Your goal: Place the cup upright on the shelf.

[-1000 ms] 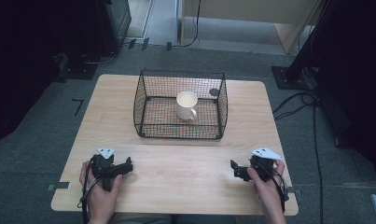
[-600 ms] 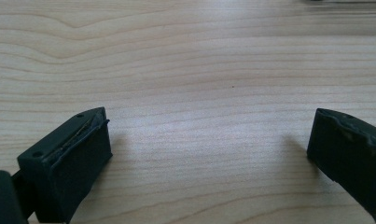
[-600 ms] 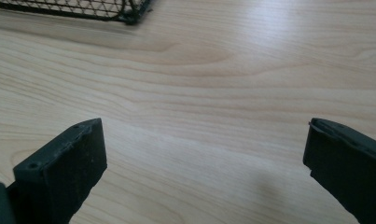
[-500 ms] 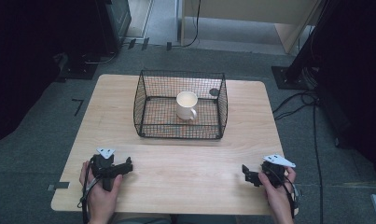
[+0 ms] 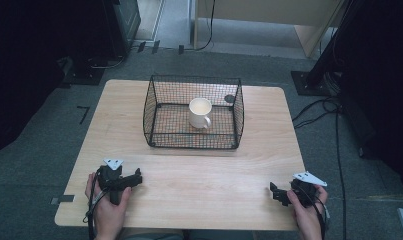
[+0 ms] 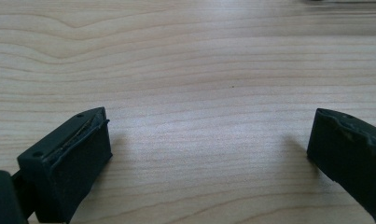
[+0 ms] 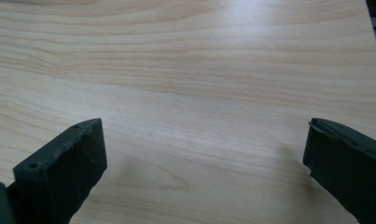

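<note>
A white mug (image 5: 199, 113) stands upright inside a black wire basket (image 5: 159, 140) at the table's middle back. My left gripper (image 5: 137, 179) rests on the wood near the front left, held in a hand and pointing right. In the left gripper view its jaws stand wide apart over bare wood, so my left gripper (image 6: 209, 154) is open. My right gripper (image 5: 274, 192) sits at the front right corner, pointing left. My right gripper (image 7: 204, 158) is open too, with nothing between its jaws.
The light wooden table (image 5: 199, 175) stretches between the two hands. A small dark round object (image 5: 229, 99) lies at the basket's back right corner. Black stands and cables (image 5: 334, 120) sit on the grey floor around the table.
My right gripper has drawn back toward the front right corner of the table. The left gripper, the basket and the mug have stayed put.
</note>
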Motion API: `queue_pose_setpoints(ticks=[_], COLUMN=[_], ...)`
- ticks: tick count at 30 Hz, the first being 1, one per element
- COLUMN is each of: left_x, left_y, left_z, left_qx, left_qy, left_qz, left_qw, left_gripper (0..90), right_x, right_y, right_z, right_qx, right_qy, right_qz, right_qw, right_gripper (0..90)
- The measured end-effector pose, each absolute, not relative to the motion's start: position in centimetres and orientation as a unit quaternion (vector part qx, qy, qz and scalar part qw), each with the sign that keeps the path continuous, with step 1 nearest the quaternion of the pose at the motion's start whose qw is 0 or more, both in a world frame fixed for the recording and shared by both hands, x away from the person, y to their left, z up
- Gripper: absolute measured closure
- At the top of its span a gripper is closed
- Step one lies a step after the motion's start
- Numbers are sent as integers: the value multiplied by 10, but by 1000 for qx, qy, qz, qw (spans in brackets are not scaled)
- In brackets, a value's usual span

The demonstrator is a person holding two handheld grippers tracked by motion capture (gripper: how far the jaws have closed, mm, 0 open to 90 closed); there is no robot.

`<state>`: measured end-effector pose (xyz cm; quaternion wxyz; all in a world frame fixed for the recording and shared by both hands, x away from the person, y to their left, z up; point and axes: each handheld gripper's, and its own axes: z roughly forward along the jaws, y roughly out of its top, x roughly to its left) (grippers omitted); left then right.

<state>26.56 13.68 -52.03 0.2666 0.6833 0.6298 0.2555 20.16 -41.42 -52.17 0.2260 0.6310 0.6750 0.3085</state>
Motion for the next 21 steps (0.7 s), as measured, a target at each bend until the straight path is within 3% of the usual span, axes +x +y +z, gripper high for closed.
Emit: queue_pose_setpoints(ticks=[9, 21], left_x=[266, 266], left_y=[137, 137], left_z=[-520, -520], left_qx=[683, 683], left_qy=[630, 630], left_qz=[256, 256], left_qw=[267, 267], left_gripper=[0, 0], right_x=[195, 196], right_y=[-426, -433], right_z=[-527, -528], right_qx=[629, 615], right_qy=[677, 688], right_qz=[290, 296], right_qw=[249, 245], right_gripper=[0, 0])
